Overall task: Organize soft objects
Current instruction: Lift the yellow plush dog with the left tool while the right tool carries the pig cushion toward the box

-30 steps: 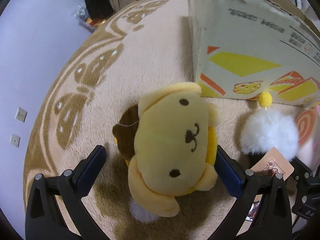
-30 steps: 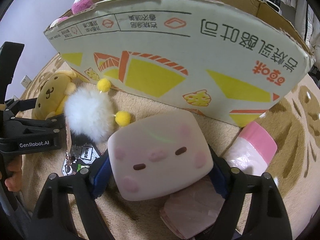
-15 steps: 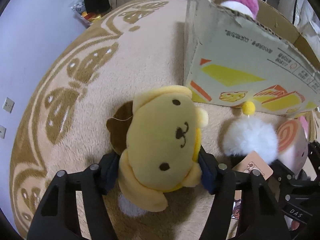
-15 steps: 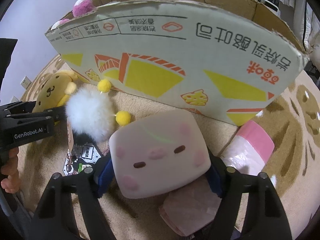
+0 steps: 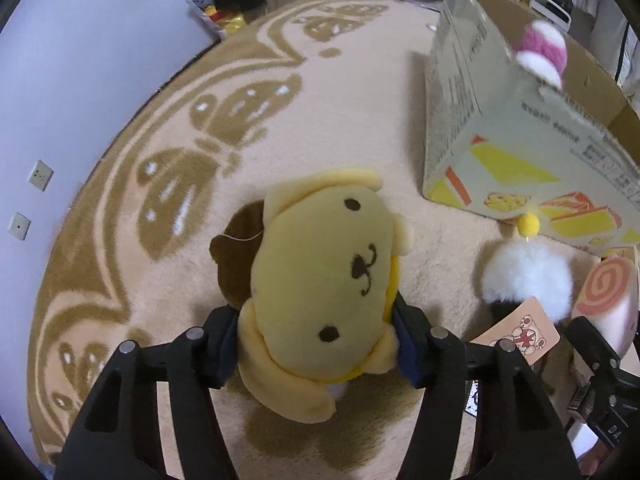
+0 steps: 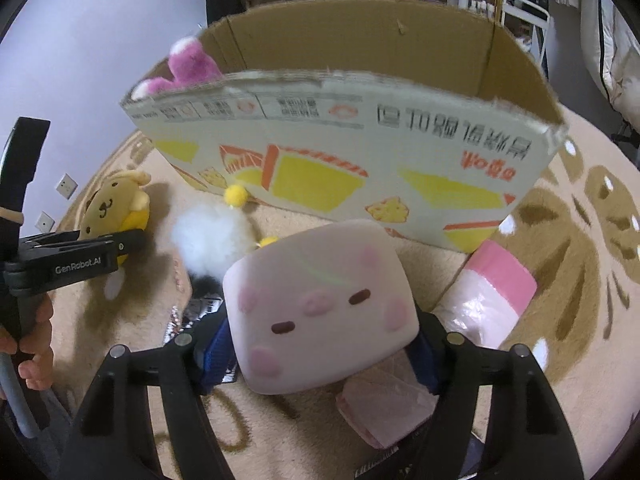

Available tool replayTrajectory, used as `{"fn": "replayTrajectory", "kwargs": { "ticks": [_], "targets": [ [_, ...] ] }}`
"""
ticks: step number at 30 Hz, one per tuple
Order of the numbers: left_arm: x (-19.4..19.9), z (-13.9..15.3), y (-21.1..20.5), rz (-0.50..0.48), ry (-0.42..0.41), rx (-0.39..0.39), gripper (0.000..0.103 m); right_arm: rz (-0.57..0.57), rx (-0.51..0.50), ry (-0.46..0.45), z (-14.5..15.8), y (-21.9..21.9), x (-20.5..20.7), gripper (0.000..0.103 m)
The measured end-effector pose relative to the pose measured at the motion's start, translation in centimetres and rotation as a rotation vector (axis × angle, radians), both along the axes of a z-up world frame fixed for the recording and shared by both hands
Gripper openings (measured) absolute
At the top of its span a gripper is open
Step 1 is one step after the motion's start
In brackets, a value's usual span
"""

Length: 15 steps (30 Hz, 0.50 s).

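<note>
Yellow dog plush in left gripper

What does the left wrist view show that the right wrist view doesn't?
Only the left wrist view: the left gripper clamped on the yellow dog plush, and a cardboard bear tag.

Only the right wrist view: the right gripper clamped on the pale pink square plush, a pink-capped plastic-wrapped roll, and the box's open inside.

Both: printed cardboard box, white fluffy pom-pom toy, beige patterned rug.

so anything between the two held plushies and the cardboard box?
Only the box's own near wall. The left gripper clamps the yellow dog plush; the right gripper clamps the pink square plush. Both must clear that wall's top edge; the open box already holds a magenta plush in one corner.
</note>
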State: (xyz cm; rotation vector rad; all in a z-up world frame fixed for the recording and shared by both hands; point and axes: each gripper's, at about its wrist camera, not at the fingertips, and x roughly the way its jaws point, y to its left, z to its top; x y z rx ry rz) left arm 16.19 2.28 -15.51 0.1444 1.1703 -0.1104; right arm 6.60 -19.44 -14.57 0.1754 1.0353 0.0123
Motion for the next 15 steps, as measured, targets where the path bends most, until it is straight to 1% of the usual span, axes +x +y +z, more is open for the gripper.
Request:
{"fn": "replayTrajectory", "kwargs": {
  "ticks": [3,6,12,15],
  "targets": [
    [-0.3,1.6,0.2,0.003,-0.045,0.007,0.061,0.007,-0.014,-0.032,1.3,0.1,-0.6,0.077],
    [-0.7,3.9,0.4,0.004,-0.124,0.036,0.061,0.018,-0.028,-0.083,3.0,0.6,-1.4,0.076],
    [-1.6,8.6,0.6,-0.002,-0.253,0.012,0.061,0.039,-0.036,-0.189,6.4,1.1,-2.8,0.076],
    [-2.2,10.9,-0.1,-0.034,-0.321,0.021,0.061,0.040,-0.041,-0.234,7.8,1.6,-3.0,0.076]
  ]
}}
